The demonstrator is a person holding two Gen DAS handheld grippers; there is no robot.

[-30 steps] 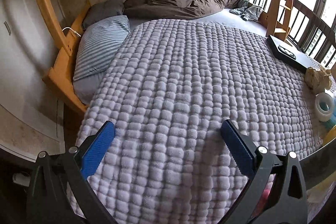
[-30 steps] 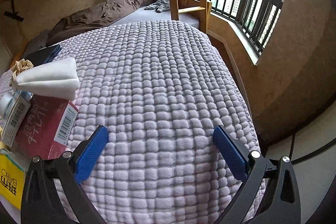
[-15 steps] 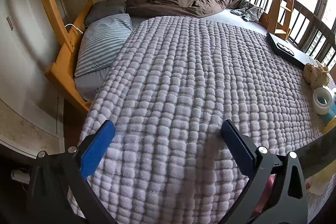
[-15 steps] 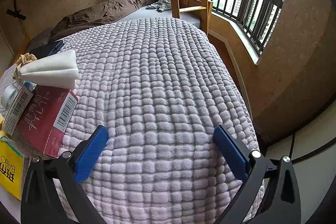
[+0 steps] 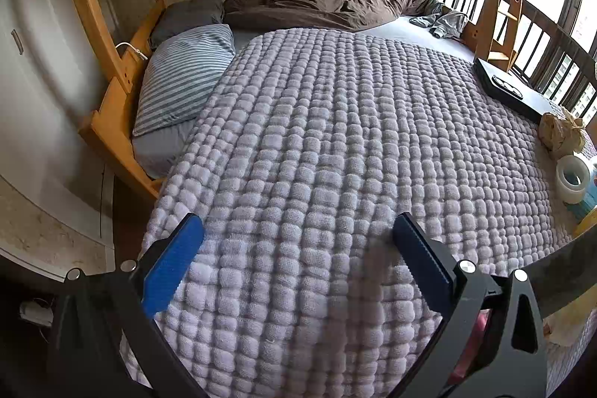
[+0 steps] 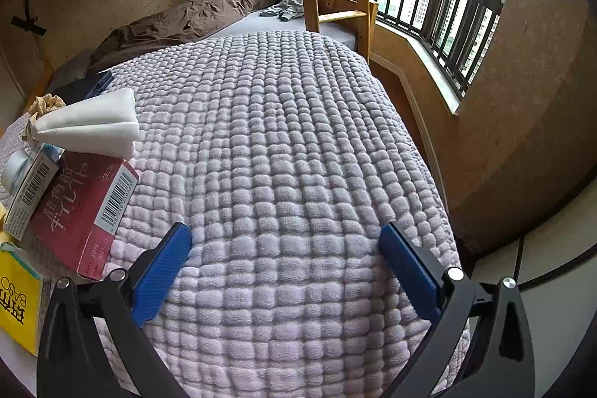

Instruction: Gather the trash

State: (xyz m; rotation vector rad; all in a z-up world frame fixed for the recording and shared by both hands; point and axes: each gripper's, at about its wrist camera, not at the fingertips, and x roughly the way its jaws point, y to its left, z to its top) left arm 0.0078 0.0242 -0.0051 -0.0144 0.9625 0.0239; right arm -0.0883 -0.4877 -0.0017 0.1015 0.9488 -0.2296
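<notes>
**Both claws wide open above the blanket, trash at its edge**

The left gripper (image 5: 296, 252) hung over the quilted blanket (image 5: 335, 137), jaws spread wide, holding nothing. The right gripper (image 6: 285, 262) was likewise fully open and empty. Trash lay clustered at the blanket's side: a red box (image 6: 80, 207), a white foam wedge (image 6: 87, 125) resting on it, a crumpled paper (image 5: 559, 133), a tape roll (image 5: 572, 178) and a yellow packet (image 6: 16, 304). A striped pillow (image 5: 183, 77) lay beside the blanket.

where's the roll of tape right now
The roll of tape sits on the quilted blanket at the far right edge of the left wrist view, just below the crumpled brown paper.
</notes>
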